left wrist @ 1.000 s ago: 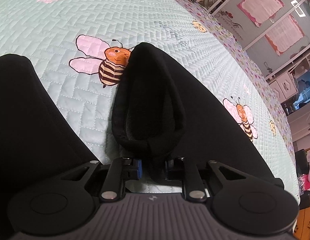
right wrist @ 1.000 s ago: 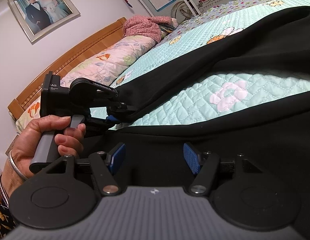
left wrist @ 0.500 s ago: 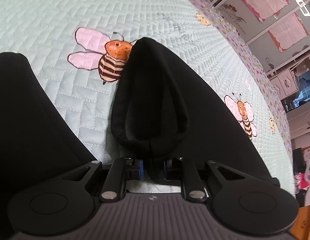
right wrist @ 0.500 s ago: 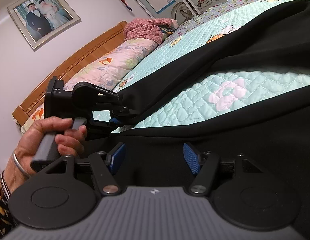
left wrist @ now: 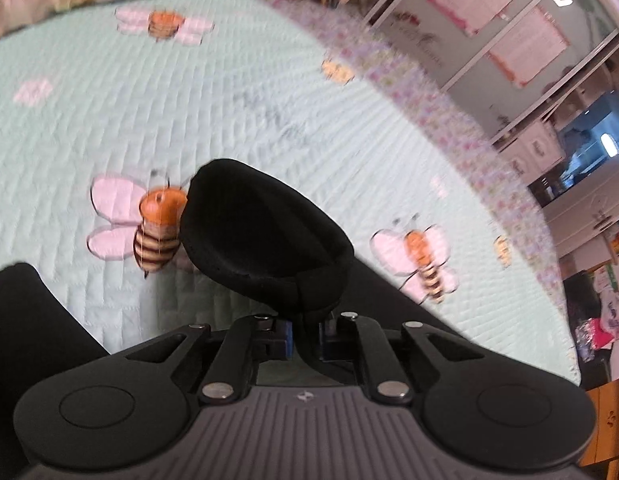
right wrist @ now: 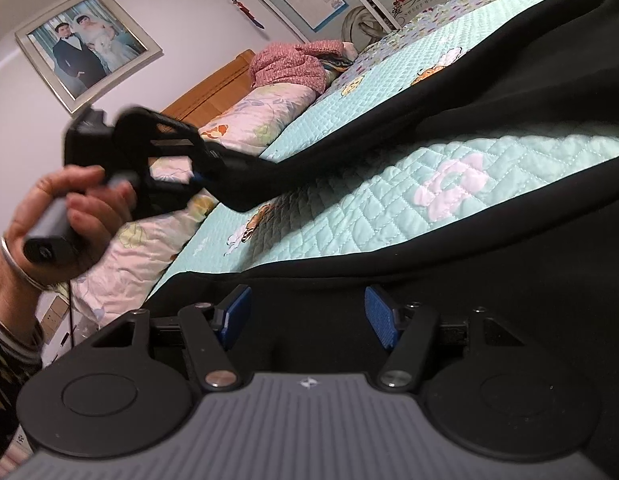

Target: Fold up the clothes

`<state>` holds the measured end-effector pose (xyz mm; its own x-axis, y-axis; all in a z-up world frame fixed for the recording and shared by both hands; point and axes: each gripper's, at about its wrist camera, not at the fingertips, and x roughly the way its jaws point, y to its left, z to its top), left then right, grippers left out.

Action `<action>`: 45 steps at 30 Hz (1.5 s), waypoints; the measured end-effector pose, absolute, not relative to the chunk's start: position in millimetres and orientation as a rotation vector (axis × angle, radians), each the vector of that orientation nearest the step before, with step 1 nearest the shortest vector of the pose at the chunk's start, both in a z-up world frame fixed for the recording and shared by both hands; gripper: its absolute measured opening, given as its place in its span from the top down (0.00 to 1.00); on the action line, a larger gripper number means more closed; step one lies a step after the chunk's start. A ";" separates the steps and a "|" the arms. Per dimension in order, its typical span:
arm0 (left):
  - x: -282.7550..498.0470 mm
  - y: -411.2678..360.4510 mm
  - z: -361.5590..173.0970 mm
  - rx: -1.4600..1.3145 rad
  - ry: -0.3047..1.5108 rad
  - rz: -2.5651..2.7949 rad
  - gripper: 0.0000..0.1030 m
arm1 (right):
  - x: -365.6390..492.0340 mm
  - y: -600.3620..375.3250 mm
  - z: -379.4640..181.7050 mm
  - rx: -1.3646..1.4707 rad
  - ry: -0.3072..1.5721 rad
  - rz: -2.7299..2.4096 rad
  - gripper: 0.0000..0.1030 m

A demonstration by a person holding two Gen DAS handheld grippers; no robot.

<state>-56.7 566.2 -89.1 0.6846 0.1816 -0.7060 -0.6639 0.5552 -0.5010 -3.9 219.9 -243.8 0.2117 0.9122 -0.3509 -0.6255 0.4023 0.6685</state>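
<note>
Over the mint quilted bedspread (left wrist: 237, 92), left claw (left wrist: 305, 338) clamped on the black fabric garment's (right wrist: 489, 92) leg end, right claw (right wrist: 307, 314) apart above the nearer leg.

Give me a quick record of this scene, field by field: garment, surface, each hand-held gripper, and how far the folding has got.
garment: black clothing, spread out
surface: bee-print quilt on a bed
left hand-held gripper: jaws just closed, shut on the garment's hem, lifting it off the quilt
right hand-held gripper: open above black cloth, not gripping
hand: holds the left gripper's handle
progress: no fold laid yet
</note>
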 end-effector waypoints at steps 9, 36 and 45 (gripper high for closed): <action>-123.0 533.7 -108.6 -0.755 0.682 0.501 0.90 | -4.1 221.3 -243.6 0.432 0.800 1.112 0.38; -140.8 538.2 -174.6 -0.916 0.756 0.467 0.88 | 129.7 196.1 -190.3 0.675 0.926 0.484 0.23; -144.9 541.2 -171.1 -0.934 0.764 0.453 0.88 | 161.2 226.3 -211.6 0.677 0.978 0.459 0.82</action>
<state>-144.9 541.2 -171.1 0.6573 0.0279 -0.7531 -0.6477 0.5317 -0.5457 161.2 226.3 -211.6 0.4915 0.6329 -0.5982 -0.0563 0.7086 0.7034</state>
